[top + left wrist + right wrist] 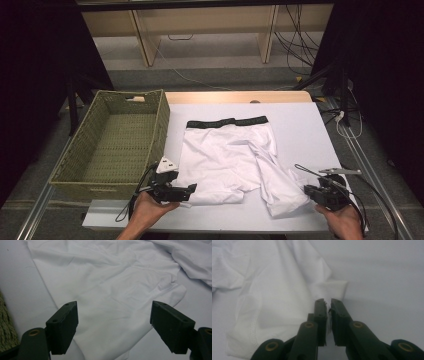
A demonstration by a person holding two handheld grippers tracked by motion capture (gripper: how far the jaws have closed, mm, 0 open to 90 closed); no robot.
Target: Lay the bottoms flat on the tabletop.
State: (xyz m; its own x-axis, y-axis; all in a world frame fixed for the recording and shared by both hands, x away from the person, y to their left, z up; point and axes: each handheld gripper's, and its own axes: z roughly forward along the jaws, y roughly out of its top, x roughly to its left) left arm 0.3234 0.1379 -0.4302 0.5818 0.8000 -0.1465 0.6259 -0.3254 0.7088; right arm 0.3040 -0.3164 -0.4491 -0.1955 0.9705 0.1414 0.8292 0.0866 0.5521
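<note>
The table [300, 130] has a pale grey-white top, with a strip of light wood [240, 96] showing along its far edge and metal rails [367, 165] running down its left and right sides. Beyond it the floor [220, 77] is grey, darker near the table and paler farther off. At the far side stands light wooden furniture [200, 22] on upright legs, open underneath. Black cables [295, 45] hang and trail across the floor at the far right, and a thin pale cable [185, 75] crosses the floor at centre. Dark curtains [385, 65] close off both the left and right sides. The light falls evenly from above, brightest on the tabletop.
</note>
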